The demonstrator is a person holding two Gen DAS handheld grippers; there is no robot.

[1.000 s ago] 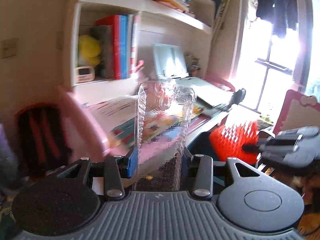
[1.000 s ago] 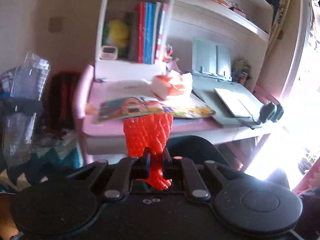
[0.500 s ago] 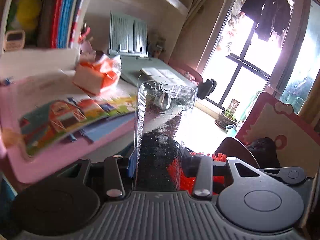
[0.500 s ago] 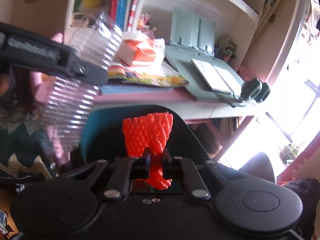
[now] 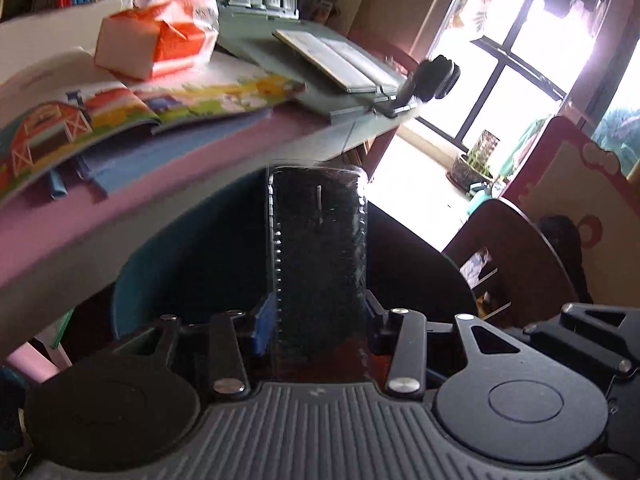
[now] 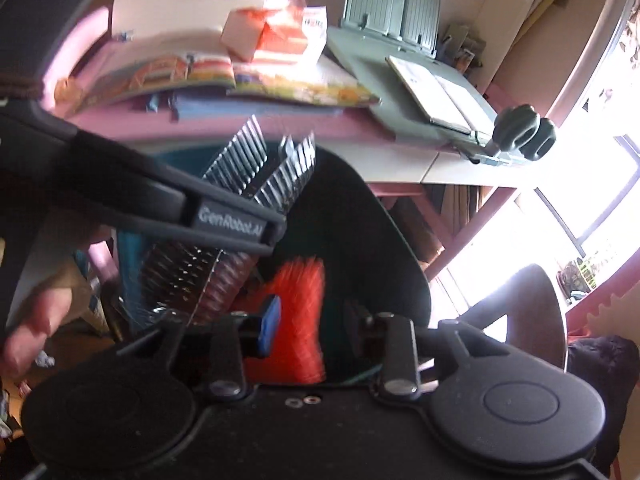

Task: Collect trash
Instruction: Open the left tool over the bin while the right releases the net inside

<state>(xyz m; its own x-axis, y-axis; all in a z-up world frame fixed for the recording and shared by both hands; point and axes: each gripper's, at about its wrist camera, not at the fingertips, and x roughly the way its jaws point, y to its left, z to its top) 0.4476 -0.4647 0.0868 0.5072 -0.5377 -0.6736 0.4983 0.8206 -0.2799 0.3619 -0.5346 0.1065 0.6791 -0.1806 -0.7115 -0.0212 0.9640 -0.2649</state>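
Orange netting (image 6: 298, 320), unseen from left, sits between opening right tongs (image 6: 312, 328).

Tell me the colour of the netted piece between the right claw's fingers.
Bright orange-red, with a mesh pattern; the netted piece shows best in the right wrist view.

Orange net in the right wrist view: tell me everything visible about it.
The orange net is bright foam-like mesh, motion-blurred. It stands roughly upright between the right claw's opening jaws, close by the blue pad on the left, with a clear gap to the other finger. Behind it gapes the dark bin, under the pink desk.
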